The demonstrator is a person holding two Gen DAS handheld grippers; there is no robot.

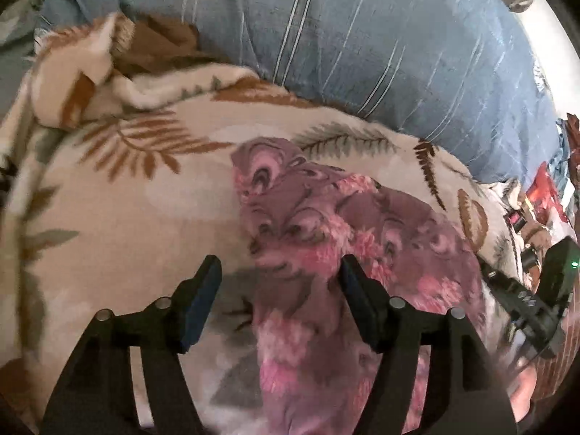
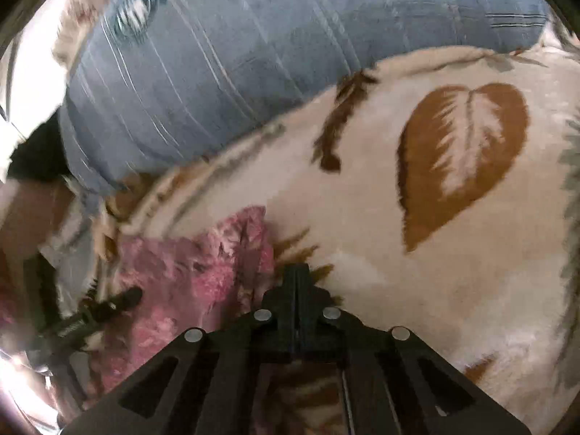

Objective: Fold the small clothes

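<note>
A small pink and purple patterned cloth (image 1: 326, 210) lies crumpled on a cream blanket with leaf prints (image 1: 127, 199). My left gripper (image 1: 279, 272) hovers open over the cloth's near part. The fabric shows between the fingers, and neither pad presses on it. At the right edge of that view is my right gripper (image 1: 525, 304). In the right wrist view my right gripper (image 2: 297, 272) is shut, its tips over the blanket (image 2: 362, 217) just right of the cloth's (image 2: 188, 272) edge. I see nothing pinched in it. A finger of the left gripper (image 2: 108, 304) rests on the cloth at lower left.
A large blue striped pillow (image 1: 362, 36) (image 2: 217, 72) lies along the far side of the blanket. A bunched fold of blanket (image 1: 90, 65) rises at the far left. Colourful clutter (image 1: 543, 188) sits at the right edge.
</note>
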